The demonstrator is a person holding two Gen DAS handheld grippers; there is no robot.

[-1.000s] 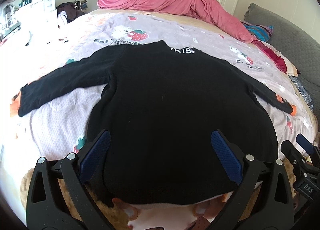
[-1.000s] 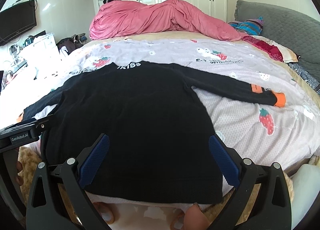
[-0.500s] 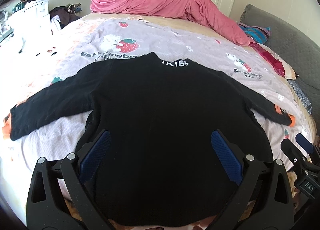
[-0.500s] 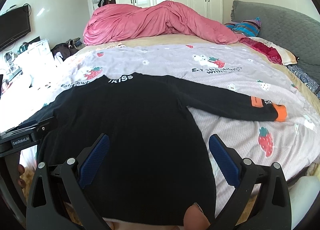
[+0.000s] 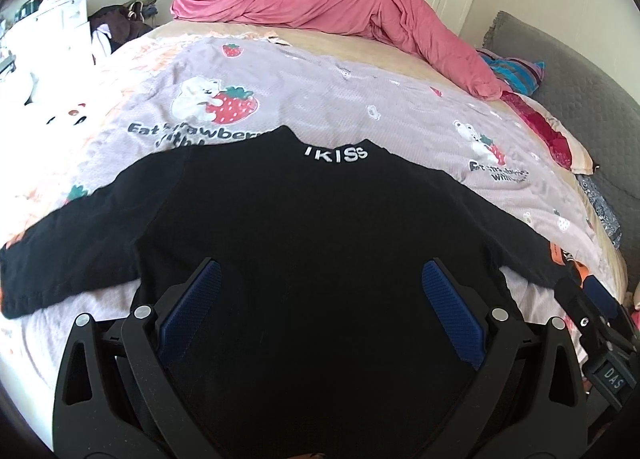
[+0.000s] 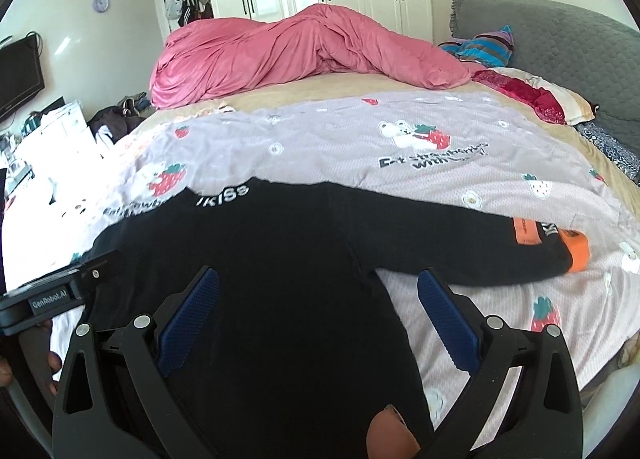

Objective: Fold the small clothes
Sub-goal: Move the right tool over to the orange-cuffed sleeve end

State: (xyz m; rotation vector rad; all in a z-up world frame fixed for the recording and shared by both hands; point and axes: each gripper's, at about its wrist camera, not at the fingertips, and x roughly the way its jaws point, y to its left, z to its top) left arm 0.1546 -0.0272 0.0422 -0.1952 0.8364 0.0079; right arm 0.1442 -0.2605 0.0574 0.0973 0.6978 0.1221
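Observation:
A small black sweater with white "IKISS" lettering on its collar lies flat on the strawberry-print sheet, sleeves spread to both sides. The right sleeve ends in an orange cuff. My left gripper hovers open over the lower middle of the sweater body, nothing between its blue pads. My right gripper hangs open over the sweater's right half, near the armpit seam. The hem is hidden below both views. Each gripper shows at the edge of the other's view.
A bunched pink duvet lies across the far end of the bed. A grey headboard and pillows are on the right. White drawers and a clothes pile stand left of the bed. A person's fingertip shows at the bottom.
Both grippers have moved forward over the sweater toward its collar, so the hem has slid out of view at the bottom. Both stay open. The sweater has not shifted.

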